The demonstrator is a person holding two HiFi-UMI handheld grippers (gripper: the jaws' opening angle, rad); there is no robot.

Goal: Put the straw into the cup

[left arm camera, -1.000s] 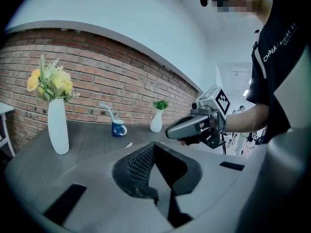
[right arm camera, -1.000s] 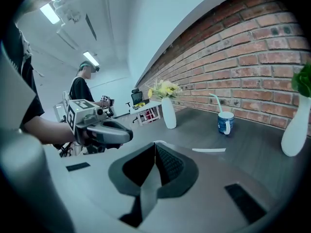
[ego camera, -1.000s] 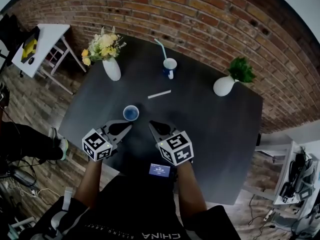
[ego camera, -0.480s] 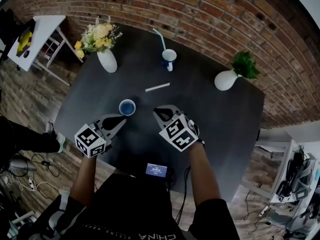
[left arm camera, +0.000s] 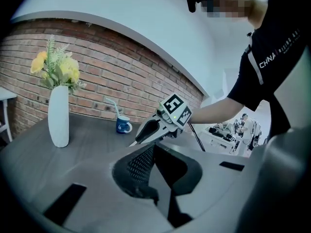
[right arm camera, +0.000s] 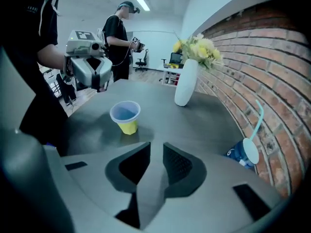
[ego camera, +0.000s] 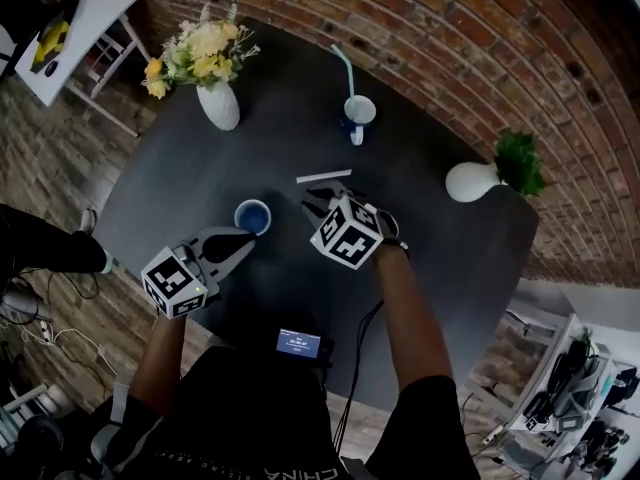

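A white straw (ego camera: 323, 176) lies flat on the dark table (ego camera: 450, 258), and its end (left arm camera: 132, 143) shows under my right gripper in the left gripper view. A small paper cup (ego camera: 252, 215), yellow with a blue inside (right arm camera: 126, 116), stands upright to the straw's left. My right gripper (ego camera: 318, 198) points steeply down with its tips just short of the straw. Its jaws (right arm camera: 156, 161) are opening, and only bare table shows between them. My left gripper (ego camera: 243, 242) is level beside the cup and near it, its jaws (left arm camera: 154, 152) shut on nothing.
A blue mug (ego camera: 357, 114) holding a teal straw stands at the table's far side. A white vase of yellow flowers (ego camera: 221, 103) is at the far left, and a white vase with a green plant (ego camera: 475, 180) at the right. A brick wall (ego camera: 450, 48) runs behind the table.
My right gripper has moved forward and down toward the straw, and its wrist has rolled. The left gripper has barely shifted.
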